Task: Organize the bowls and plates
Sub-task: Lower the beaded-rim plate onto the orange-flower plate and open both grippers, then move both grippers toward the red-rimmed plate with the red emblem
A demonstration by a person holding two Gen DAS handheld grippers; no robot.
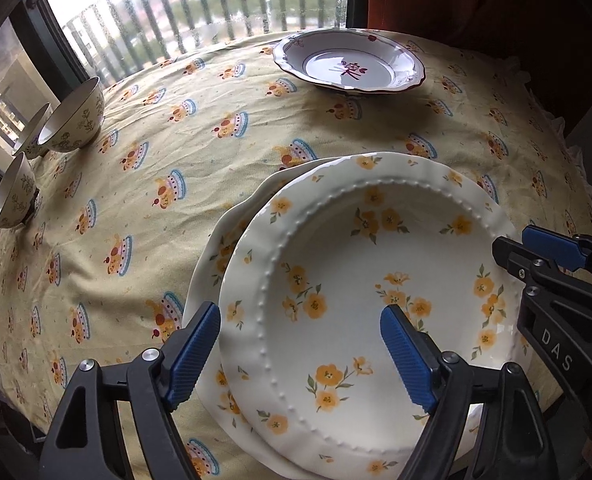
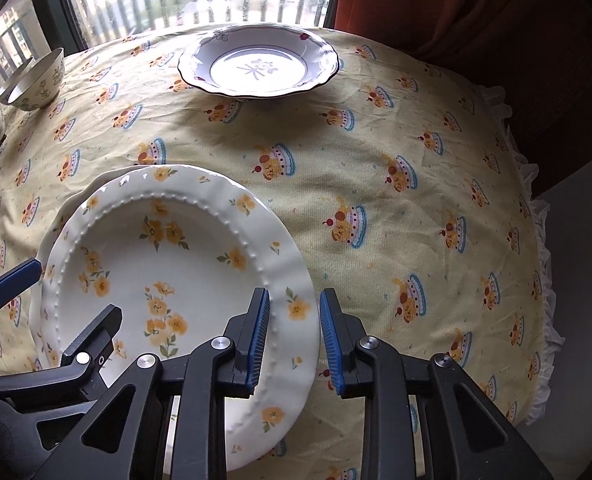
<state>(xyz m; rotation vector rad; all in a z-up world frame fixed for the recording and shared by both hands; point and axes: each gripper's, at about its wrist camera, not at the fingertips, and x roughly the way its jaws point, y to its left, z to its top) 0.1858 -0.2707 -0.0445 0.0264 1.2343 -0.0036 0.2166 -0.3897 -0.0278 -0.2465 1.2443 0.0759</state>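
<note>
Two yellow-flowered plates sit nested right under both tools, the top plate (image 1: 375,280) resting in the lower plate (image 1: 232,220), which shows only as a sliver of rim past the left tool's outer finger. It looks like the stacking step has been made, or the pair is about to be shifted as one.

The left tool (image 1: 299,312) stands wide open, pointing steeply down, one finger outside the rim and the other over the plate's well, neither pad touching the china. The right tool (image 2: 292,294) straddles the opposite rim with its jaws narrow, one pad over the beaded ridge and one just off the outer edge. Whether those pads actually bite, I cannot tell. Taking the plate from both sides would keep it level, I judge.

Well ahead of the tool tips a purple-rimmed plate (image 1: 347,64) waits alone. Far off to the left tool's left stand three bowls: a flowered bowl (image 1: 76,120), a second bowl (image 1: 14,192) nearer and a third bowl (image 1: 32,132) half hidden behind.

Everything rests on a round bench (image 2: 495,240) under a creased yellow tablecloth (image 1: 176,152) printed with cakes. Beyond it are a barred window (image 1: 216,8) and a rust curtain (image 2: 455,0).
</note>
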